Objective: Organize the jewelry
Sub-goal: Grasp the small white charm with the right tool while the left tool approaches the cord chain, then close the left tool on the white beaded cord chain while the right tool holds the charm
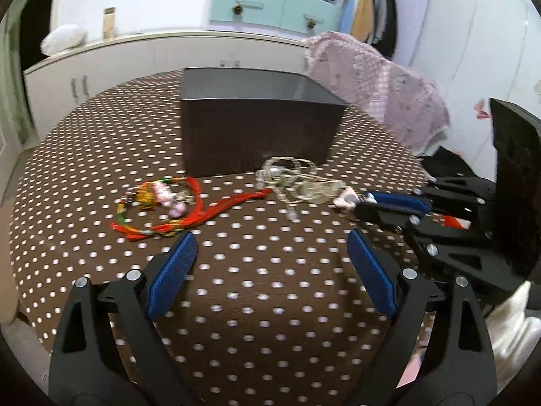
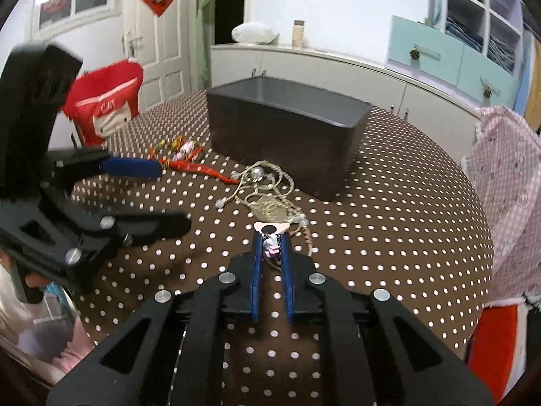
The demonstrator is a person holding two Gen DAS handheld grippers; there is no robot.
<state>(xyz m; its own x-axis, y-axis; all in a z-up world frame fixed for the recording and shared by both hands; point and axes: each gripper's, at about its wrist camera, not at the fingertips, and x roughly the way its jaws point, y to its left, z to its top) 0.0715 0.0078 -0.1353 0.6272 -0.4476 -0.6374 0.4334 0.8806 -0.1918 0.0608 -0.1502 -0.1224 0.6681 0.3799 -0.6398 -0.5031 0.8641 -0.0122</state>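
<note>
Jewelry item, pink charm point(image 2: 272, 233): sitting pinched at the fingertips of the right gripper point(image 2: 271, 242), jaws closing on it, low over the dotted tablecloth point(image 2: 389, 237). Beige cord necklace point(image 2: 267, 191) is lying just beyond the charm, near the dark box point(image 2: 287, 135). Red cord bracelet point(image 1: 159, 206) is resting ahead and left of the left gripper point(image 1: 272, 247), which is hovering level, jaws spread wide, holding nothing.
</note>
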